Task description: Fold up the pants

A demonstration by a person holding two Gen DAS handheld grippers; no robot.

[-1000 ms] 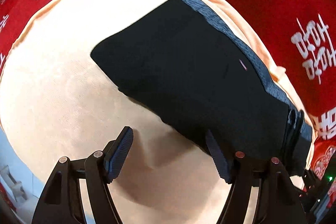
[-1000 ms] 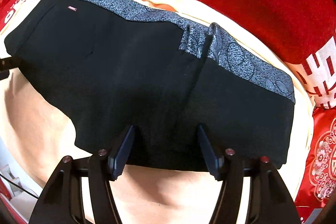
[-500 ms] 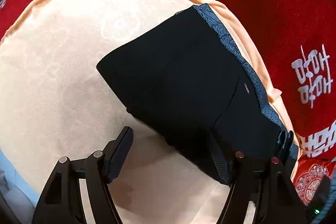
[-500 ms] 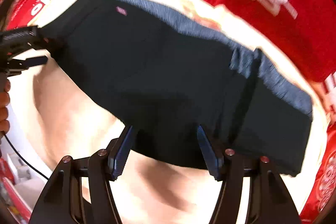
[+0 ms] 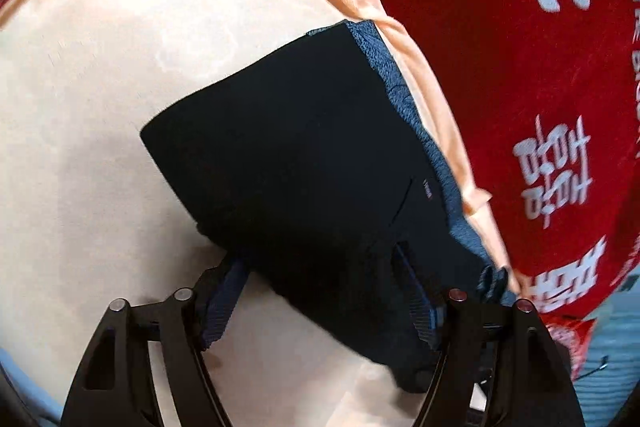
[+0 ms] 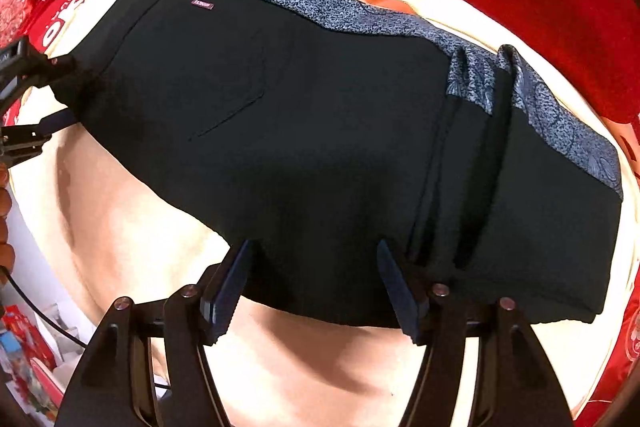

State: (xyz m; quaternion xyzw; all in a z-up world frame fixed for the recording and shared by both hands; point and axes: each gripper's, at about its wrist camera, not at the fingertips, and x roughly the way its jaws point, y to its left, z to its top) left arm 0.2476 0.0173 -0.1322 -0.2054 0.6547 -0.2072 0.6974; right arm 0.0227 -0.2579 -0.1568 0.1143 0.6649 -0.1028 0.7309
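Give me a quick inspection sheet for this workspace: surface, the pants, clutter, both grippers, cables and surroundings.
Surface: peach cloth laid over a red printed cover.
Job's things: black pants with a grey patterned waistband, lying folded on the cloth.
Clutter: nothing seen on the cloth.
Grippers: left gripper open, jaws straddling the pants' edge; right gripper open at the near hem.
Cables: a thin black cable at the left edge of the right view.
Surroundings: blurred colourful items beside the table.
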